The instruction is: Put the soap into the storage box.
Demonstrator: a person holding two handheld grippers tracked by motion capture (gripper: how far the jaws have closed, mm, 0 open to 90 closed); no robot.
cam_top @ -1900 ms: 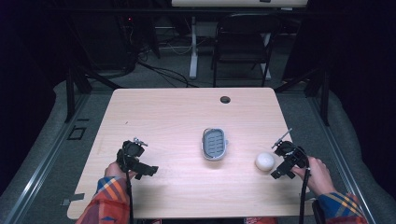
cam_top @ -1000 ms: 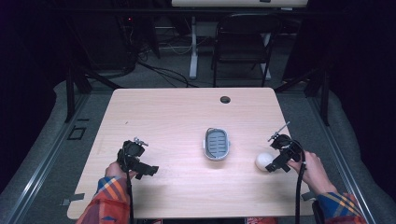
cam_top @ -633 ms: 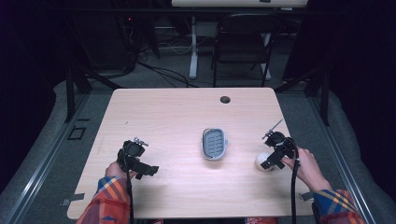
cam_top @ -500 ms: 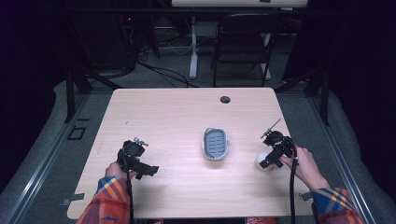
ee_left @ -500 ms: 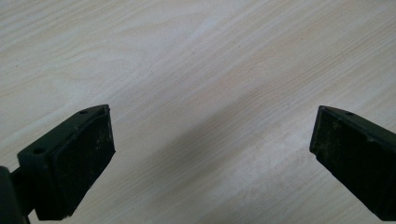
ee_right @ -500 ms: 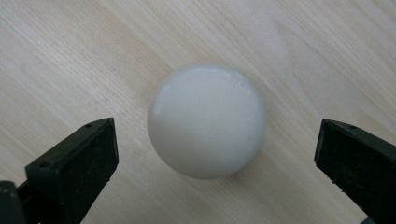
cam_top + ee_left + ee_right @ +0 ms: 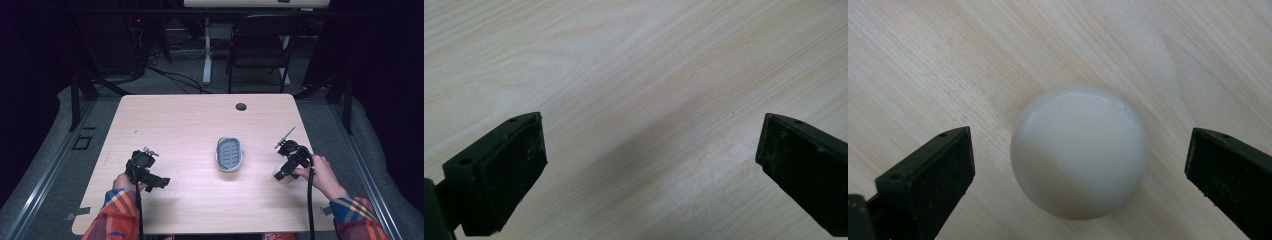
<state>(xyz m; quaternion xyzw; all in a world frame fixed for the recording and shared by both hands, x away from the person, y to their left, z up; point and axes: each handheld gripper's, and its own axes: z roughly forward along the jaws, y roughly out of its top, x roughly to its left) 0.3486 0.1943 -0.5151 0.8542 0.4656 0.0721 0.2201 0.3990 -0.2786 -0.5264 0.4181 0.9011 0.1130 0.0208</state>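
Note:
A round white soap bar (image 7: pixel 1079 151) lies on the wooden table (image 7: pixel 190 125), right of centre. My right gripper (image 7: pixel 1078 165) hangs just above it, open, with a jaw on each side and a gap to the soap on both. In the high view the soap (image 7: pixel 281 176) is mostly covered by that right gripper (image 7: pixel 286 169). A grey oval soap dish (image 7: pixel 230 154) with a slotted inset sits at mid-table, left of the soap. My left gripper (image 7: pixel 146 172) is near the table's front left, open over bare wood (image 7: pixel 639 115).
A dark round cable hole (image 7: pixel 241 106) sits near the table's far edge. Beyond the table stand a black chair (image 7: pixel 260 45) and a white desk leg (image 7: pixel 206 50). Metal floor rails run along both sides.
My right gripper has moved in from the right, over the white soap, which it now straddles and mostly covers in the high view. The left gripper and the dish have stayed put.

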